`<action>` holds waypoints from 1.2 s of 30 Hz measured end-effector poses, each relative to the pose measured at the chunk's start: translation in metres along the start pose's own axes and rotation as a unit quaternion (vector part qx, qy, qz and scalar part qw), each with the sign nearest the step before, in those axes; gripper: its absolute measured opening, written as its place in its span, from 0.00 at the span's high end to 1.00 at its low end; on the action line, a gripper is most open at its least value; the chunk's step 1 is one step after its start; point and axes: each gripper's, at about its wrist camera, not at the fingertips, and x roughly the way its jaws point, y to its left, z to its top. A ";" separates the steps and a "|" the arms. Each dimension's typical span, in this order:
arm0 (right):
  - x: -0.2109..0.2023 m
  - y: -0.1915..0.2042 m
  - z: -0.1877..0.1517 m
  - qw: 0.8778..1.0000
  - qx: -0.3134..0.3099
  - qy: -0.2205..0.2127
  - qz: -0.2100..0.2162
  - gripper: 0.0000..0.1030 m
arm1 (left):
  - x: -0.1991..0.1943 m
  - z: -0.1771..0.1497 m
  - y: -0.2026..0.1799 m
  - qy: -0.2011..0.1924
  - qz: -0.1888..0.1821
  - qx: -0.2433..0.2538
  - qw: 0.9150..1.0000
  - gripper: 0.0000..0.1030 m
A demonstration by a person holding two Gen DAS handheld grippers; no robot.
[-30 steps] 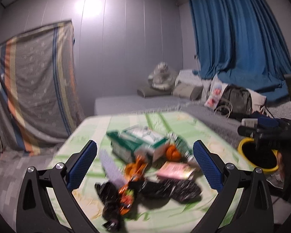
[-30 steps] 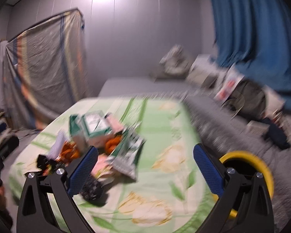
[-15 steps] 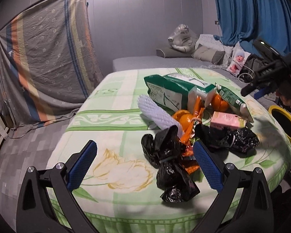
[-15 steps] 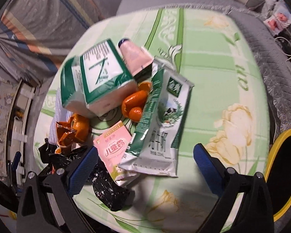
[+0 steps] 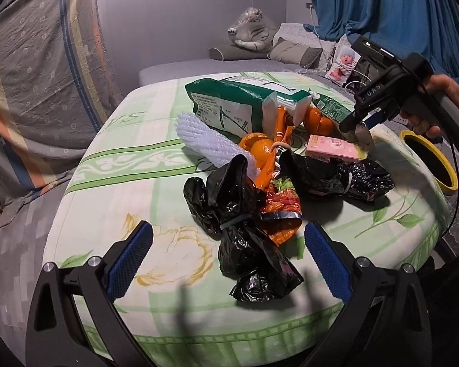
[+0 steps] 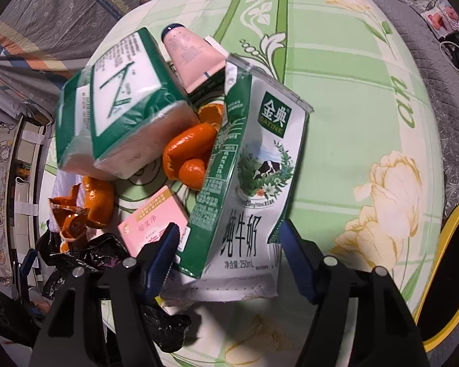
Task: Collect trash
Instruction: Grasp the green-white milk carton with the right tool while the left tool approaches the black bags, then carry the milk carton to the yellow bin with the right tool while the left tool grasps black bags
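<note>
The flattened milk carton [image 6: 254, 183] is straddled by the right tool [image 6: 229, 244], whose jaws have just been closing; its pads appear to meet the carton's lower edges, though firm pressure cannot be confirmed. The left tool [image 5: 226, 260] is held released above a black plastic bag [image 5: 241, 229]. Orange peels [image 6: 189, 153] lie at the carton's nine o'clock on the floral tabletop [image 6: 367, 107]. A yellow-rimmed bin [image 5: 428, 159] stands at three o'clock.
</note>
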 end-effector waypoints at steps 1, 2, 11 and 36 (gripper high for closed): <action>0.001 -0.002 0.001 1.000 0.000 -0.001 0.002 0.49 | 0.001 0.000 -0.003 0.001 -0.002 0.004 1.000 0.08; 0.000 -0.004 0.002 1.000 0.003 -0.003 0.014 0.58 | 0.001 0.000 -0.003 0.001 -0.004 0.008 1.000 0.08; -0.030 -0.028 -0.010 0.994 0.001 -0.050 0.093 0.74 | -0.013 0.014 -0.058 -0.034 -0.060 0.102 0.992 0.08; -0.118 -0.095 -0.114 0.954 0.060 -0.163 0.244 0.74 | 0.089 0.057 -0.157 0.092 -0.142 0.197 0.965 0.36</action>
